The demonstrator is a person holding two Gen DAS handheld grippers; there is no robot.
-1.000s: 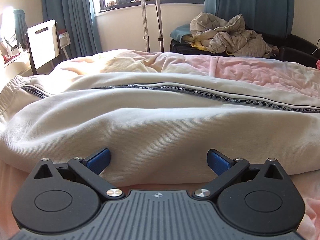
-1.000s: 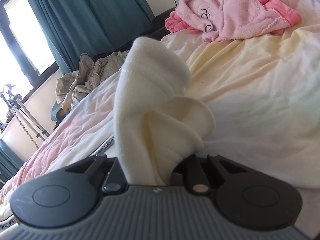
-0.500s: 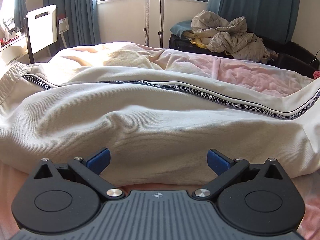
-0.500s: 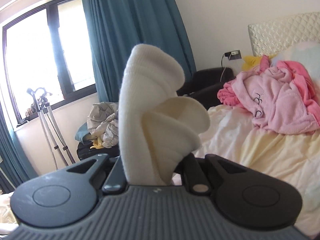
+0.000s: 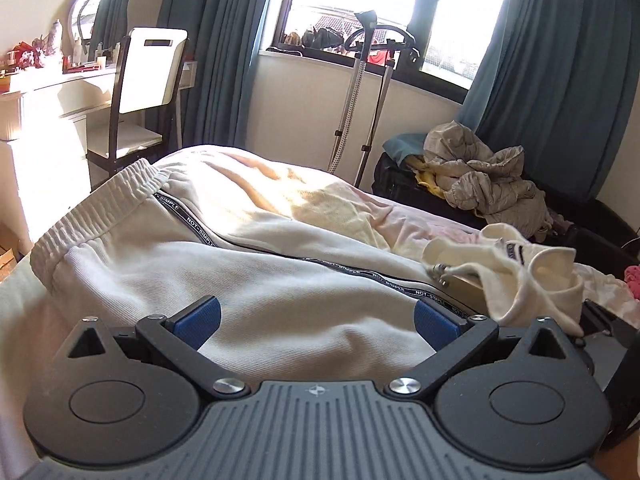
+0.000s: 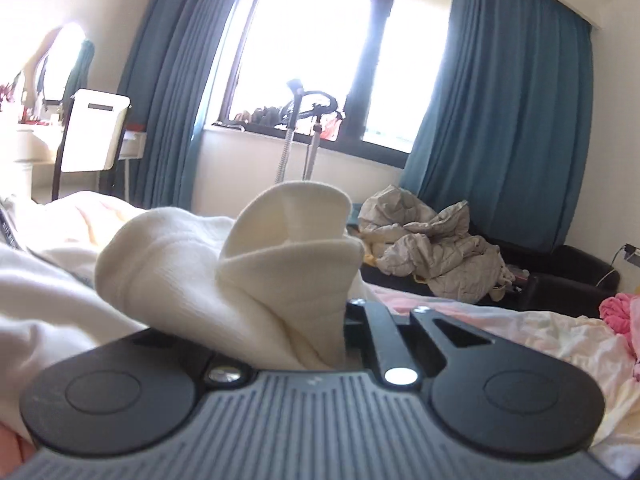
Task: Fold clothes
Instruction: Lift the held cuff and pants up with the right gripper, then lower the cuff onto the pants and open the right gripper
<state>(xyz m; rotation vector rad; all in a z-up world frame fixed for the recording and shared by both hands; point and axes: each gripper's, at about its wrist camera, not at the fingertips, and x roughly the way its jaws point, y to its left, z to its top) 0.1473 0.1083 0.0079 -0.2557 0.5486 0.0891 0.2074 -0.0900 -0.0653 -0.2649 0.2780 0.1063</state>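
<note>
Cream sweatpants [image 5: 240, 280] with a black "NOT-SIMPLE" side stripe lie across the bed, their elastic waistband [image 5: 100, 208] at the left. My left gripper [image 5: 316, 322] is open just above the pants' near edge, with nothing between its blue pads [image 5: 196, 322]. My right gripper [image 6: 332, 320] is shut on the ribbed leg cuff [image 6: 280, 248], which bulges up out of the jaws and hides the fingertips. In the left wrist view that cuff [image 5: 552, 280] hangs over the pants at the right, close to my left gripper.
The bed has a pink and yellow blanket [image 5: 280, 184]. Behind it stand a white-backed chair [image 5: 148, 72], a dressing table [image 5: 48, 92], a garment steamer stand [image 5: 360, 92] and a black sofa with a crumpled beige quilt [image 5: 480, 176]. Pink clothing [image 6: 620, 308] lies at the far right.
My right gripper has swung round with the cuff, from facing the pink clothes to facing the window, arriving beside my left gripper. The left view has tilted up and turned left.
</note>
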